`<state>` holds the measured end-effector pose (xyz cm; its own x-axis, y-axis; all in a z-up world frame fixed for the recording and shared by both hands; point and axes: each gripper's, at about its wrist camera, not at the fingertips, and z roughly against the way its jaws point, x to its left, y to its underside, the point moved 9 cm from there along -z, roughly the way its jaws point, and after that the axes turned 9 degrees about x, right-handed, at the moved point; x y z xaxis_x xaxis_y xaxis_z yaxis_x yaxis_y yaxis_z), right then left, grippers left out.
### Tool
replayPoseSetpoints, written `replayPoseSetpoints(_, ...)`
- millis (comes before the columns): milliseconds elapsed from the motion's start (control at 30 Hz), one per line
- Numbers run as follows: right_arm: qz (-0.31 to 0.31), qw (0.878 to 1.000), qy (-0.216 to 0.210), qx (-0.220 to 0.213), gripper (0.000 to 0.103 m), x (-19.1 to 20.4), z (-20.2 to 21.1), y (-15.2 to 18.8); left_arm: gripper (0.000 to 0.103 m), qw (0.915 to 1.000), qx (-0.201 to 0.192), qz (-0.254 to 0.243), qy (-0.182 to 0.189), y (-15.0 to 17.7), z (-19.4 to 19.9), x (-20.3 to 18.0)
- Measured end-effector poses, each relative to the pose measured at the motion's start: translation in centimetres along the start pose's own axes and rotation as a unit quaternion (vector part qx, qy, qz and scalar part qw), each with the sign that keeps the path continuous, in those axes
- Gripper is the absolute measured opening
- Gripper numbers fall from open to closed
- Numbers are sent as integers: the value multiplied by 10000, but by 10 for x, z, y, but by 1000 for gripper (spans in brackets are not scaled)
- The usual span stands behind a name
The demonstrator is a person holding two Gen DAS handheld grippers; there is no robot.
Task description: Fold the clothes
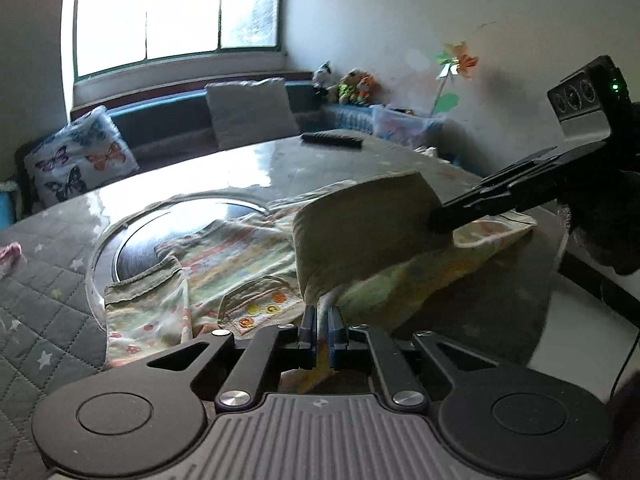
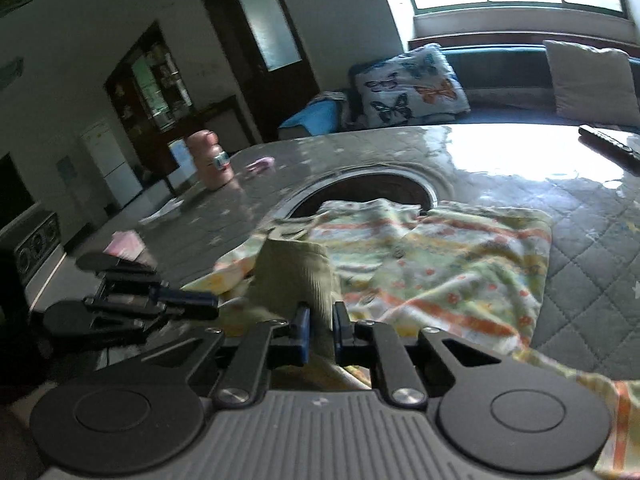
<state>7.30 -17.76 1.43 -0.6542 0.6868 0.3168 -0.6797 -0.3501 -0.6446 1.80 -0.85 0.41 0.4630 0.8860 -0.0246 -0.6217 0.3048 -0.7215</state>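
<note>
A small patterned child's jacket (image 1: 224, 256) with olive ribbed cuffs and hem lies on the quilted table (image 1: 48, 280), partly over a round inset. My left gripper (image 1: 320, 316) is shut on the jacket's edge below a lifted olive band (image 1: 360, 236). My right gripper (image 1: 440, 220) reaches in from the right and is shut on that same band. In the right wrist view my right gripper (image 2: 320, 320) is shut on the olive band (image 2: 296, 276), with the jacket (image 2: 440, 264) spread beyond it. The left gripper (image 2: 200, 304) holds the fabric just to the left.
A round dark inset (image 2: 360, 192) sits mid-table. A remote (image 1: 332, 140) lies at the far edge. A pink bottle (image 2: 212, 164) and a small pink item (image 2: 260, 166) stand at the far left. A sofa with cushions (image 1: 80, 156) is behind the table.
</note>
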Motion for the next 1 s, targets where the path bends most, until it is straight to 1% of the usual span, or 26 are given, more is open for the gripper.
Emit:
replayPoseSetpoints(100,229,9997,-53,70,13,16,14,14,6,9999,-14,-108,-16,7,11,-4)
replayPoseSetpoints(200,383,9991,-72,138,15,27,23,26,7,9999,-66,-27,-134,6,19,2)
replayPoseSetpoints(233,415,9990,-69,144,18,29,26,29,8,9997,-100,14,-214,5,21,6)
replayPoseSetpoints(300,473,9987,-59,152,32,33,33,33,7,9992,-166,109,-341,0,23,13)
replayPoseSetpoints(333,503,9986,-54,156,34,35,37,35,7,9989,-187,181,-380,-1,23,17)
replayPoseSetpoints(433,591,9981,-39,168,35,40,49,41,7,9984,-147,365,-416,-5,14,23)
replayPoseSetpoints(500,559,9984,70,97,35,38,50,39,7,9986,-114,396,-336,-5,5,19)
replayPoseSetpoints(600,429,9987,264,59,35,29,39,35,7,9992,-15,369,-146,-4,-12,7)
replayPoseSetpoints(800,336,9981,458,251,35,13,-4,36,8,9991,256,243,233,6,-40,-21)
replayPoseSetpoints(900,286,9975,487,427,35,5,-30,41,8,9980,457,175,396,15,-51,-32)
replayPoseSetpoints(1000,296,9959,437,739,37,0,-49,50,8,9968,662,137,420,25,-58,-34)
